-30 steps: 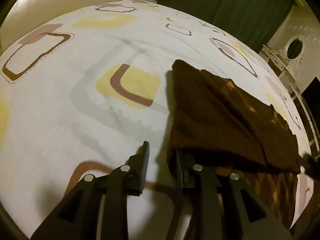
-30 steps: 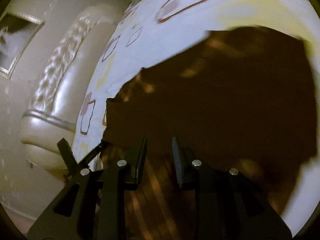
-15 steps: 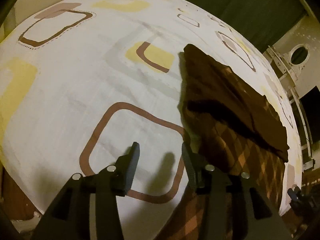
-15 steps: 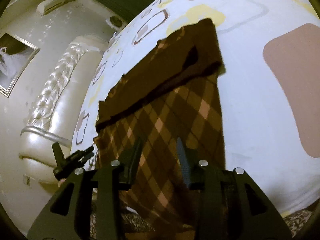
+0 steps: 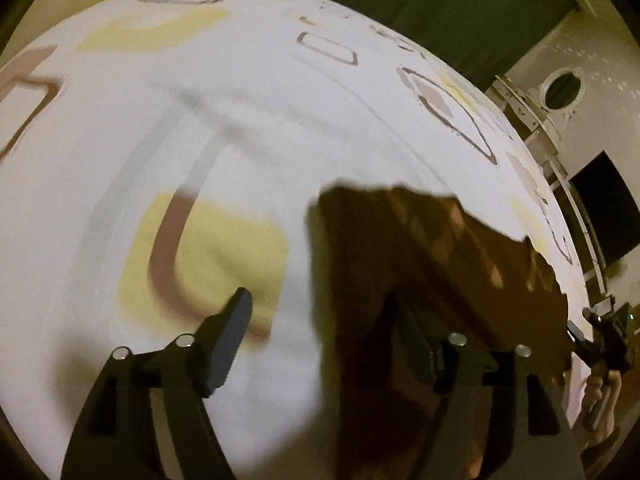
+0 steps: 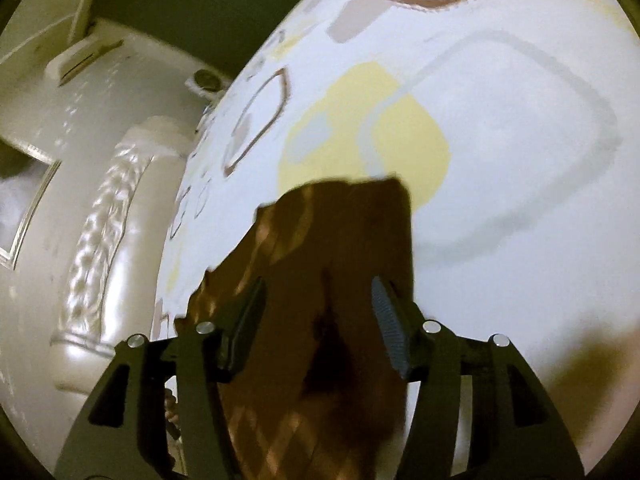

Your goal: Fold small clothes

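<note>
A dark brown garment with an orange diamond pattern lies folded on the patterned bed sheet. My left gripper hovers at its left edge. Its jaws are opening, with one finger over the bare sheet and the other over the cloth, gripping nothing. In the right wrist view the garment runs away from me. My right gripper straddles it from above, its jaws opening and the pads apart from the cloth. The right gripper also shows at the garment's far right end in the left wrist view.
A cream tufted headboard borders the bed on the left of the right wrist view. A dark green curtain and a white dresser with an oval mirror stand beyond the bed. The sheet spreads wide around the garment.
Both grippers' jaws have widened. Both drew back toward the bed's edge half a second ago and now sit close over the garment again. The picture is blurred from motion.
</note>
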### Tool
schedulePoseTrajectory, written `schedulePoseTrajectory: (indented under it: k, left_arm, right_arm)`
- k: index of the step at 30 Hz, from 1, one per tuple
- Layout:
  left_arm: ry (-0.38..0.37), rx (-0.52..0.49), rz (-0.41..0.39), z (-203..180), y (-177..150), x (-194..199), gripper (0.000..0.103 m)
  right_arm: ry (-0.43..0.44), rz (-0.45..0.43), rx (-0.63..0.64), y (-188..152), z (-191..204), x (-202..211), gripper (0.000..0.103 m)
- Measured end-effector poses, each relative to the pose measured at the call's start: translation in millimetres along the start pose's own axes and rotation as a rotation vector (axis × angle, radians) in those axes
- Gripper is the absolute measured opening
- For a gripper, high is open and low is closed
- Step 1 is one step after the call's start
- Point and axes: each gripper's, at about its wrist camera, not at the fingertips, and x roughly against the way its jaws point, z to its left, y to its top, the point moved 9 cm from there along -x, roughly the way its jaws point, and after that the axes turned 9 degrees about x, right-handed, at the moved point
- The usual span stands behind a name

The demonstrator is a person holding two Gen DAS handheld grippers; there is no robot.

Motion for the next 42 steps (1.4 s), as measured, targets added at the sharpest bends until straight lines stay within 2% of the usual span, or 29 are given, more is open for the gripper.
schedulePoseTrajectory:
  k: [4,5,9,11,12,14,15,16,17,18,20,21,23,27,31,33,35,37,38,39,42]
  left_arm:
    - [0.002,-0.054,-0.008,-7,19,-16,0.077]
    - [-0.001,-0.069,-0.011,-8,21,-19,0.078]
    - [0.001,-0.129,-0.026,-15,24,-22,0.079]
    - [-0.056,-0.098,-0.015,-16,25,-19,0.079]
    - [-0.113,-0.058,-0.004,-18,27,-19,0.078]
    - [-0.140,-0.008,0.002,-15,30,-21,0.078]
    - [-0.132,-0.006,0.001,-15,31,-23,0.076]
    - [-0.112,-0.022,-0.008,-16,32,-24,0.071]
    - [-0.073,-0.043,-0.011,-16,32,-25,0.052]
    - [0.001,-0.082,-0.017,-13,33,-29,0.032]
    - [0.046,-0.116,-0.015,-11,33,-31,0.011]
    - [0.046,-0.128,-0.006,-12,33,-30,0.008]
    - [0.075,-0.155,-0.013,-13,34,-28,0.006]
    - [0.176,-0.233,-0.084,-22,40,-24,0.005]
    - [0.201,-0.251,-0.122,-29,49,-19,0.005]
    - [0.177,-0.237,-0.088,-30,49,-22,0.005]
    - [0.169,-0.250,-0.029,-28,42,-30,0.005]
    - [0.191,-0.306,-0.018,-25,35,-33,0.007]
    - [0.192,-0.317,-0.021,-24,35,-33,0.008]
    - [0.176,-0.312,-0.022,-22,34,-32,0.010]
    - [0.125,-0.247,-0.010,-14,36,-29,0.012]
  right_arm:
    - [0.062,0.036,0.004,14,0,-32,0.060]
    - [0.085,0.038,0.005,15,2,-33,0.064]
    - [0.152,0.054,0.029,13,12,-37,0.065]
    - [0.177,0.065,0.056,11,17,-36,0.065]
    - [0.193,0.070,0.060,10,19,-35,0.065]
    - [0.189,0.083,0.071,10,20,-38,0.061]
    - [0.180,0.088,0.076,11,20,-40,0.051]
    - [0.179,0.102,0.085,9,22,-42,0.044]
    - [0.185,0.115,0.095,8,24,-44,0.021]
    - [0.189,0.142,0.105,5,27,-50,0.005]
    - [0.136,0.189,0.166,-5,32,-59,0.004]
    - [0.115,0.185,0.198,-6,35,-60,0.004]
    - [0.096,0.151,0.221,-2,39,-58,0.004]
    - [0.065,0.074,0.244,16,46,-47,0.003]
    - [0.058,0.018,0.268,36,54,-37,0.003]
    - [0.093,0.052,0.251,35,54,-39,0.003]
    - [0.051,0.105,0.243,27,43,-42,0.005]
    - [0.086,0.150,0.192,15,32,-37,0.012]
    - [0.087,0.144,0.178,13,27,-31,0.024]
    - [0.083,0.118,0.172,13,20,-21,0.032]
    - [0.078,0.027,0.137,27,3,2,0.047]
